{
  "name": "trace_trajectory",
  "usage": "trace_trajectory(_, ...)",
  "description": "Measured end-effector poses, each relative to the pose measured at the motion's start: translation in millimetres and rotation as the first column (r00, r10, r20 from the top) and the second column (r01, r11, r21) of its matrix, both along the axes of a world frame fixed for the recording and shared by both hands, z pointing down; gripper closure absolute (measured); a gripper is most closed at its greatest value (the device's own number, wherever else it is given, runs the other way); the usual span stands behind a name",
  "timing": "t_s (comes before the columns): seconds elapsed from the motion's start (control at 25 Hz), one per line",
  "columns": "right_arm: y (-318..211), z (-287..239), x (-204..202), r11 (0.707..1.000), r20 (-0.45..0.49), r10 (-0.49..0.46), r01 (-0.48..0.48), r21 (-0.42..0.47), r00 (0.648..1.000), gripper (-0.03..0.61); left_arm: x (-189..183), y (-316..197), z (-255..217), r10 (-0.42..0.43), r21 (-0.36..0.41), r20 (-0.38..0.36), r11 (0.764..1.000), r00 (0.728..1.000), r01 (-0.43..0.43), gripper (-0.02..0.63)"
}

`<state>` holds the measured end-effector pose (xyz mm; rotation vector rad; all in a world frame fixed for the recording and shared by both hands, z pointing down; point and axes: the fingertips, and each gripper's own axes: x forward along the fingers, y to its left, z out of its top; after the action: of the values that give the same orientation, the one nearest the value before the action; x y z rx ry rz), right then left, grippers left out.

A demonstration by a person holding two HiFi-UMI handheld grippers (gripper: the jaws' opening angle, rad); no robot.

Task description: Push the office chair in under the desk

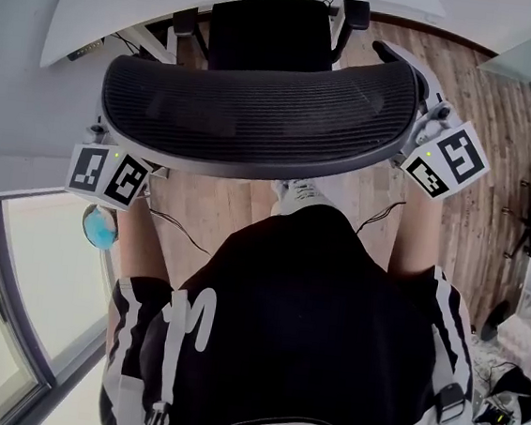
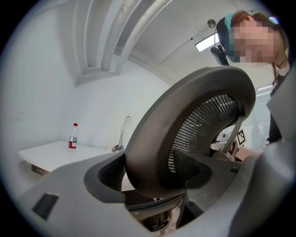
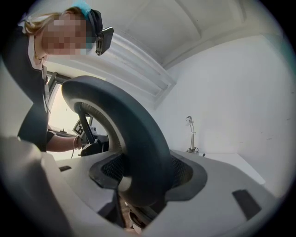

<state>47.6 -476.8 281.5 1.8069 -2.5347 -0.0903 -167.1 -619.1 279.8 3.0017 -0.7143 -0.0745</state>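
Observation:
The office chair's black mesh backrest (image 1: pixel 257 112) curves across the head view, and its seat (image 1: pixel 265 32) reaches under the white desk (image 1: pixel 79 8). My left gripper (image 1: pixel 111 174) is at the backrest's left end and my right gripper (image 1: pixel 445 162) at its right end. In the left gripper view the grey jaws sit either side of the backrest rim (image 2: pixel 185 120), and the left gripper (image 2: pixel 152 187) is shut on it. The right gripper view shows the right gripper (image 3: pixel 143 187) shut on the dark rim (image 3: pixel 134 143) in the same way.
A small red-capped bottle (image 2: pixel 72 136) stands on the desk top (image 2: pixel 51 155), with a bent metal stand (image 2: pixel 121 134) behind it. A glass partition (image 1: pixel 11 303) runs along the left. Clutter and cables (image 1: pixel 529 310) lie on the wood floor at the right. The person stands close behind the chair.

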Motion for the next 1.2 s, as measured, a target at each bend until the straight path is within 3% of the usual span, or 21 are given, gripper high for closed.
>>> trace_trajectory(0.44,28,0,46,1.0,0.019,-0.009,0.009,0.02,1.0,0.318,31,46,0,-0.01,0.032,-0.025,0.999,1.0,0.011,0.29)
trace_trajectory(0.76,-27,-1,88,0.999,-0.008,-0.016,0.016,0.031,1.0,0.316,71,-5,0,-0.004,0.042,-0.037,0.999,0.999,0.006,0.308)
trace_trajectory(1.04,-72,-4,97,0.999,0.027,-0.02,0.019,0.043,0.999,0.314,78,-45,-3,0.008,0.018,-0.108,1.0,0.994,-0.006,0.308)
trace_trajectory(1.2,-80,-3,108,0.999,0.038,-0.003,0.001,0.042,0.999,0.313,88,-55,-5,0.011,0.019,-0.094,1.0,0.996,-0.009,0.308)
